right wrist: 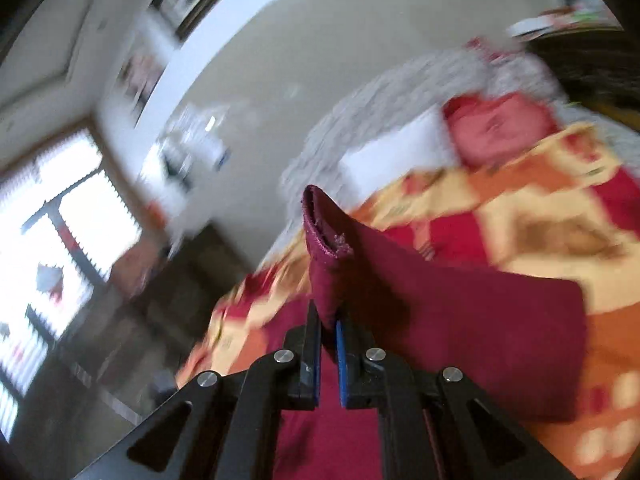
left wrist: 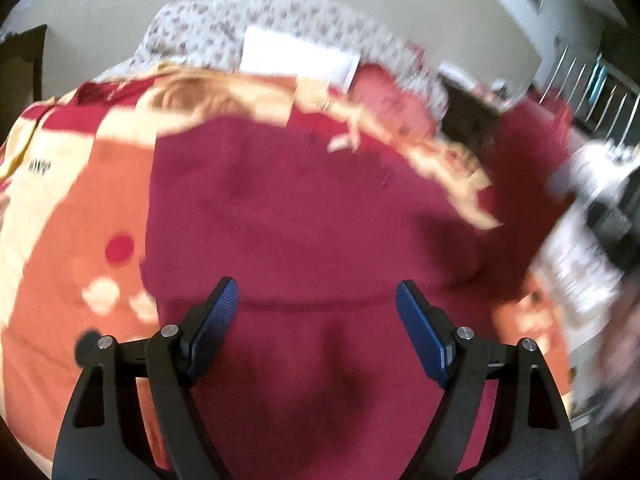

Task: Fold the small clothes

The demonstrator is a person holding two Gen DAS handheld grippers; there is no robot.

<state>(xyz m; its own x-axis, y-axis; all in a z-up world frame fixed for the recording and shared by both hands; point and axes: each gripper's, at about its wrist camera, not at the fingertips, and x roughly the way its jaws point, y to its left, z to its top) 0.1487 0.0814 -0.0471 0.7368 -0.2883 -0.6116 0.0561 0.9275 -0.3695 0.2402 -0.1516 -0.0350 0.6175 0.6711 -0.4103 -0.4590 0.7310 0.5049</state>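
A: Maroon garment (left wrist: 304, 216), plain knit-like cloth, no print. Spread over a bedspread (left wrist: 60, 240) patterned in orange, cream and red. Hem line seen across the near part in the left wrist view.

B: Confirmed. In the right wrist view, one corner of the same cloth lifted off the spread, edge seam with loose threads at the tip, rest trailing down to the bed.

A: Count: one maroon garment. One pink piece (left wrist: 384, 100) farther up the bed, one white folded piece (left wrist: 296, 56) beside it. Much blur; nothing finer told.

B: Two grippers. Right gripper (right wrist: 329, 320) clamped on the raised corner, blue pads pressed nearly together with cloth between, tilted to one side.

A: Left gripper (left wrist: 318, 304) pitched down over the garment, jaws wide apart, nothing between the pads (left wrist: 218, 320). Contact with cloth: cannot tell.
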